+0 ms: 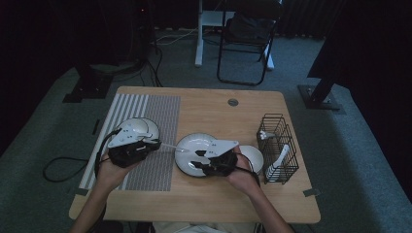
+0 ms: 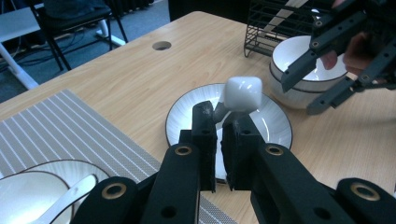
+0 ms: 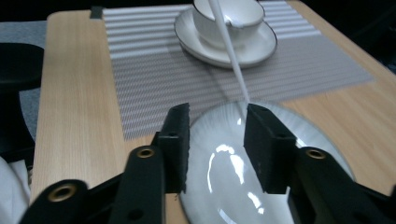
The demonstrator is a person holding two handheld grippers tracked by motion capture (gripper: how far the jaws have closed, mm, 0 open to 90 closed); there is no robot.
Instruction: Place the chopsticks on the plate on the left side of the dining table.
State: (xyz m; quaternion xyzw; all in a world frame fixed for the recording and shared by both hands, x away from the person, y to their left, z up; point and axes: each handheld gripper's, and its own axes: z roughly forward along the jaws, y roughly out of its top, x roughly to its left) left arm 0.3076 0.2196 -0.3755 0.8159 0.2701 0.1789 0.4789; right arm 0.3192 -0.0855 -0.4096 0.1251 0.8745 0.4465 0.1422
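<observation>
Left gripper [image 2: 223, 122], at lower centre of the left gripper view, is clamping the handle of a white spoon [image 2: 242, 93]; jaws are nearly together, with the handle between the pads. In that view the spoon's blunt white end is sitting just above the jaw tips, over the white plate [image 2: 275, 122].

In the high view the left gripper [image 1: 158, 144] is at centre-left of the frame and the spoon [image 1: 171, 146] is running as a thin pale line to the right from its tips, long axis roughly level across the frame, far end reaching the left rim of the plate [image 1: 187, 145].

Right gripper [image 3: 217, 135] is hovering over the same plate [image 3: 224, 168], jaws partly apart with nothing between them. In the right gripper view the spoon [image 3: 229, 44] is slanting from the upper centre of the frame down to just beside the right-hand jaw.

Judgement: the coming move turns on that end. It is lying nearer the right gripper, so the right jaws need to straddle the shaft across its long axis.
</observation>
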